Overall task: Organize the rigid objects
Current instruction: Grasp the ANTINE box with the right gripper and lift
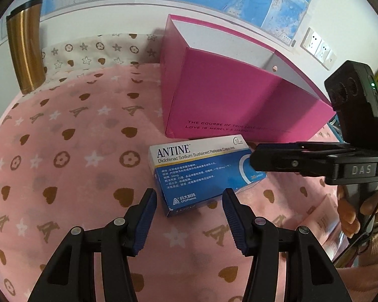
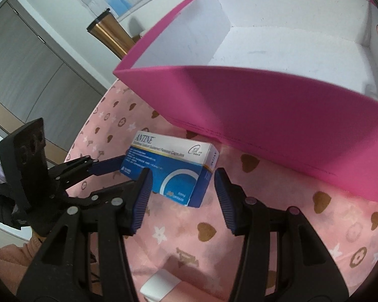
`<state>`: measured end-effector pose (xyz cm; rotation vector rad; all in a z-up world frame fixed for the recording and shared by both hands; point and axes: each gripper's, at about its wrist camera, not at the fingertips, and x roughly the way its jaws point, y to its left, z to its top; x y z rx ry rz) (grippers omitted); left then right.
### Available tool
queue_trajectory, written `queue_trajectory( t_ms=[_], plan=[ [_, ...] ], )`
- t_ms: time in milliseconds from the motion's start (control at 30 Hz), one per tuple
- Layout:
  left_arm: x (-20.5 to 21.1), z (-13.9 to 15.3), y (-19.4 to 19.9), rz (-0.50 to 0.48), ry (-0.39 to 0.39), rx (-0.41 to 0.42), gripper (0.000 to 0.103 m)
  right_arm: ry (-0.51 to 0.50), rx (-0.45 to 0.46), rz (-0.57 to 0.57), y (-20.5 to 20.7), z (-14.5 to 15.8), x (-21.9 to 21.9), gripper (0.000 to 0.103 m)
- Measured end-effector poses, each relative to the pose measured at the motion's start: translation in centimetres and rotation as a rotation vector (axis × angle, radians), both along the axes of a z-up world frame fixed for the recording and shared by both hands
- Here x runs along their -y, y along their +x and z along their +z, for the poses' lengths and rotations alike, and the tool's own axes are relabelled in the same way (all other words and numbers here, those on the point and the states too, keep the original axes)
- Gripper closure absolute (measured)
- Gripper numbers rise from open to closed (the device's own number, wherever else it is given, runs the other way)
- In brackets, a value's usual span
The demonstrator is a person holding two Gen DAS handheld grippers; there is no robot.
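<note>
Both tools, left tool (image 1: 189,216) and right tool (image 2: 182,196), are held open beside the medicine box (image 1: 201,173), nothing gripped; a one-sided squeeze could skid it against the pink box (image 1: 239,95).

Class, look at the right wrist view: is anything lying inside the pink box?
No: the pink box shows only bare white walls and floor inside.

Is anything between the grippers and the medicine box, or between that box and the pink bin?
Nothing visible. The medicine box lies alone on the cloth, with the open left gripper and right gripper right at it; the pink bin stands just behind, empty.
</note>
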<state>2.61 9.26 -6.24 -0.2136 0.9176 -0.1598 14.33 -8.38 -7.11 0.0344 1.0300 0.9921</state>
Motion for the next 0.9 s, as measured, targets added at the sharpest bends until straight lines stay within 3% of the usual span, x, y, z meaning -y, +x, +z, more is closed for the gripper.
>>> queue_trajectory(
  t_ms=[333, 500, 900],
  plan=[
    [0.3, 0.1, 0.0, -0.003, -0.009, 0.008, 0.049, -0.024, 0.000, 0.019, 0.1, -0.7, -1.7, 0.050],
    [0.5, 0.3, -0.2, -0.005, -0.003, 0.014, 0.049, -0.034, 0.022, 0.010, -0.2, -0.5, -1.6, 0.055],
    [2.1, 1.7, -0.8, -0.026, 0.059, 0.057, 0.049, -0.024, 0.094, -0.014, -1.4, 0.9, -0.2, 0.058]
  ],
)
